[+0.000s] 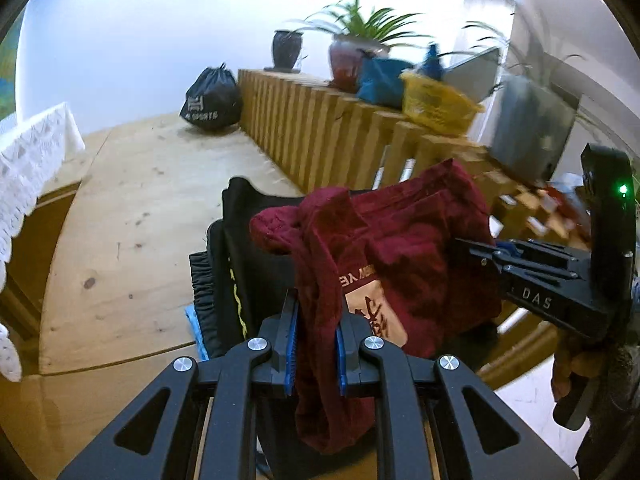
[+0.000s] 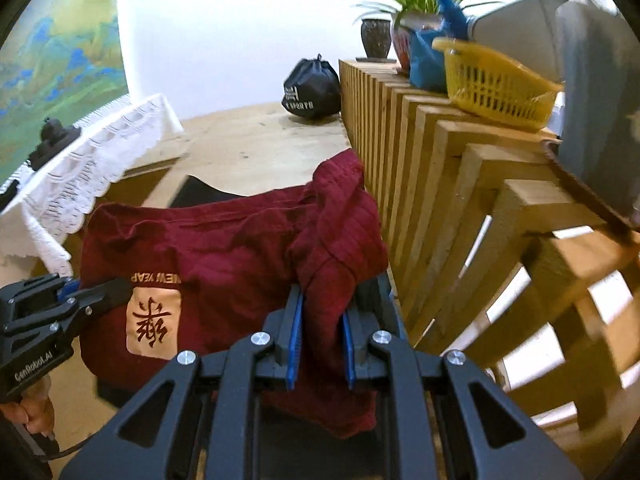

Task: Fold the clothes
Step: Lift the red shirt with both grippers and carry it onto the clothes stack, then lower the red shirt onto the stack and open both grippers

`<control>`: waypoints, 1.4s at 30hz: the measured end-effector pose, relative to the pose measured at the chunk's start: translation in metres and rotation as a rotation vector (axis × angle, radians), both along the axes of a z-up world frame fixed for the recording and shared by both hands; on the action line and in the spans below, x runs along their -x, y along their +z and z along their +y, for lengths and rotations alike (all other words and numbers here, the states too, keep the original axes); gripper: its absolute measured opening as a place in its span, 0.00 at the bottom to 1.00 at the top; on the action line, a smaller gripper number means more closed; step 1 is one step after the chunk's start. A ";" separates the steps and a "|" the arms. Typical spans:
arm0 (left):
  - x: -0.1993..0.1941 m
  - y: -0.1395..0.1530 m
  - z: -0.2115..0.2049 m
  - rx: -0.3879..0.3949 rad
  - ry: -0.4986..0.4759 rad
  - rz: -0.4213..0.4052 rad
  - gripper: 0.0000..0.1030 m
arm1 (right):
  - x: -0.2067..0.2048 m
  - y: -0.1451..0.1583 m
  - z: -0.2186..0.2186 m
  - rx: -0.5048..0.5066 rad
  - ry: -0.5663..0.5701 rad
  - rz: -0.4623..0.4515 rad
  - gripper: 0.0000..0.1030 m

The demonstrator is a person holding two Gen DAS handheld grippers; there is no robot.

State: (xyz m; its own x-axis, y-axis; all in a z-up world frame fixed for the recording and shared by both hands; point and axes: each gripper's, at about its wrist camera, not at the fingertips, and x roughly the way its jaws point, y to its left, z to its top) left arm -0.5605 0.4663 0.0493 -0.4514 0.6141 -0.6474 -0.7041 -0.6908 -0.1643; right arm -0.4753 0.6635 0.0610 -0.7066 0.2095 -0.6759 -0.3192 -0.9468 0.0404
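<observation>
Maroon garment (image 2: 224, 256) printed "NEW YEAR", clamped by left hand-held gripper (image 1: 316, 344) and right hand-held gripper (image 2: 322, 344), "SPORTS" bag (image 1: 212, 100) behind

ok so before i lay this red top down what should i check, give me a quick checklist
1. Left hand-held gripper shut on the maroon sweatshirt: ok, cloth fills the gap between its pads.
2. Right hand-held gripper shut on the sweatshirt: ok.
3. Garment lifted off the wooden table: ok, it hangs between both grippers.
4. Cloth spread flat: not ok, it is bunched at both grips.
5. Landing spot: not ok, black clothes lie beneath it.
6. Clearance from the slatted wooden divider: cannot tell, it is close on the right.
</observation>
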 end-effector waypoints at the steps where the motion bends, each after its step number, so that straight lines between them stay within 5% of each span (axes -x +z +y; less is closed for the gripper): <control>1: 0.002 -0.006 0.002 0.015 0.006 0.007 0.14 | 0.006 -0.005 0.000 -0.018 0.002 -0.011 0.16; 5: 0.020 -0.026 0.004 0.045 0.028 -0.026 0.18 | 0.025 -0.025 -0.006 -0.099 -0.010 -0.094 0.20; 9: 0.032 -0.026 -0.007 0.028 0.051 -0.068 0.28 | 0.018 -0.020 0.004 -0.065 -0.089 -0.113 0.41; 13: 0.033 -0.004 -0.026 0.028 0.101 -0.020 0.36 | -0.010 0.014 0.000 -0.152 -0.154 -0.047 0.41; 17: 0.018 0.009 -0.028 0.011 0.079 0.033 0.34 | -0.024 0.035 -0.015 -0.127 -0.045 0.074 0.39; 19: 0.010 0.013 -0.027 0.005 0.060 0.058 0.33 | -0.011 0.025 -0.021 -0.112 -0.005 0.059 0.23; 24: 0.000 0.006 -0.008 0.007 0.010 0.092 0.31 | 0.022 -0.008 -0.023 -0.149 -0.033 0.009 0.22; 28: 0.029 -0.021 -0.003 0.038 0.084 0.062 0.25 | 0.041 -0.029 0.001 -0.192 -0.137 -0.061 0.23; 30: 0.044 -0.034 0.000 0.053 0.121 0.047 0.32 | 0.046 -0.037 0.016 -0.167 -0.181 -0.091 0.25; 38: 0.029 -0.018 -0.014 0.041 0.129 0.117 0.32 | 0.021 -0.007 -0.010 -0.213 -0.141 -0.025 0.28; 42: 0.002 -0.007 -0.024 0.013 0.084 0.145 0.30 | 0.009 -0.006 -0.027 -0.282 -0.117 -0.076 0.29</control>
